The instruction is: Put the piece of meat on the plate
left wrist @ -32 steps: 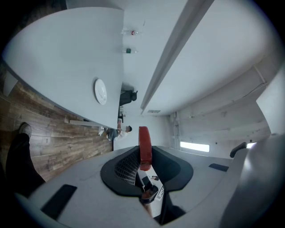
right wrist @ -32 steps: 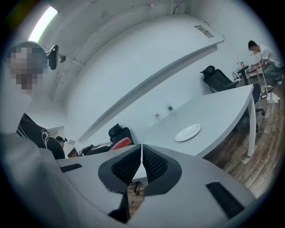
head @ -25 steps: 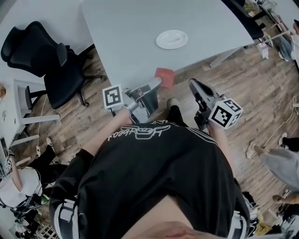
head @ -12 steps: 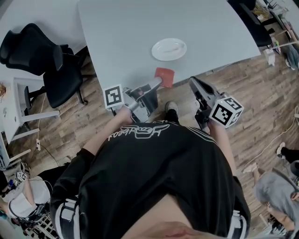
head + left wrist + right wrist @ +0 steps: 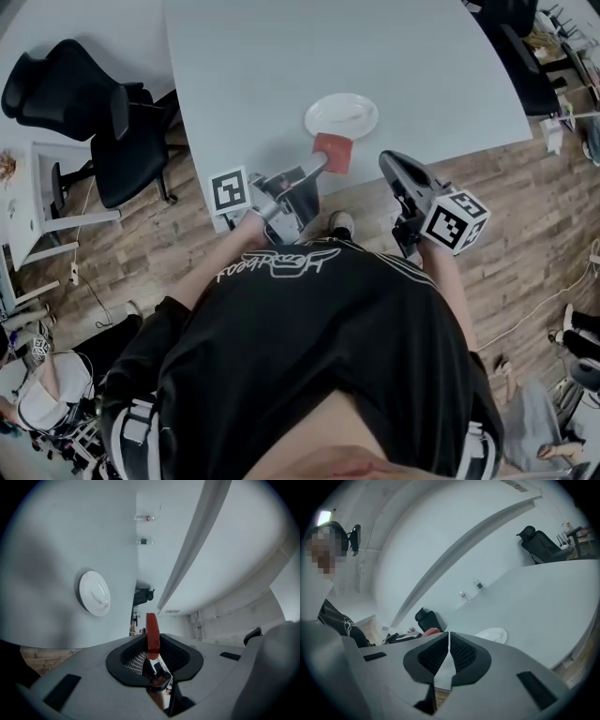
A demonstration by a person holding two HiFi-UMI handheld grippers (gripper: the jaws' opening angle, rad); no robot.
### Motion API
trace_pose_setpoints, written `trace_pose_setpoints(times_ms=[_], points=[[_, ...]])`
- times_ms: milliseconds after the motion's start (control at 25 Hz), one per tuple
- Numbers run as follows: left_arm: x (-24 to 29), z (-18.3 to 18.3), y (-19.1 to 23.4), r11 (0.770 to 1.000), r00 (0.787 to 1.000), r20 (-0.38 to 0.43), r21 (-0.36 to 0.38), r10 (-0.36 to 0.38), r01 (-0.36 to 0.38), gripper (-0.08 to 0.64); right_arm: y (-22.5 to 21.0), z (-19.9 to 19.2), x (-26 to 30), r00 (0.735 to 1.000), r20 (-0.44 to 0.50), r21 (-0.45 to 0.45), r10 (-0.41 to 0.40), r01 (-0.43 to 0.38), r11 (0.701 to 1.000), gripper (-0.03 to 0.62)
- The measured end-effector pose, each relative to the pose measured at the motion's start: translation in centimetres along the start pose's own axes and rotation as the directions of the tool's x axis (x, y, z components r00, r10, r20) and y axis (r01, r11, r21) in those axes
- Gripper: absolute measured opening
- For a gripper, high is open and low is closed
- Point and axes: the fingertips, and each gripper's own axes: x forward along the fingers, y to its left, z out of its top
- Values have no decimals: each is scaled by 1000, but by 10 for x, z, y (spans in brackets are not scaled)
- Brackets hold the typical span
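Red meat (image 5: 331, 152) is clamped between the jaws of the left gripper (image 5: 317, 167). In the head view it sits at frame centre, just below the white plate (image 5: 341, 115), meeting the plate's lower rim in the picture. The plate rests on the pale surface (image 5: 262, 66). The right gripper (image 5: 387, 161), right of the meat, has jaws together and holds nothing.
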Motion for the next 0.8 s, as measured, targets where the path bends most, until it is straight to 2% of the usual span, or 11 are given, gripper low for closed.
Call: trace_pose_setpoints(times_ms=[560,800], points=[[29,46,12,999,994,105,20,27,-30,83,-38,32,44,994,-74,-9,84,-84,996,14],[44,62,17,998,993,112,33,40,-44,83,-58,38,57,992,-91,6,90,-90,996,14]])
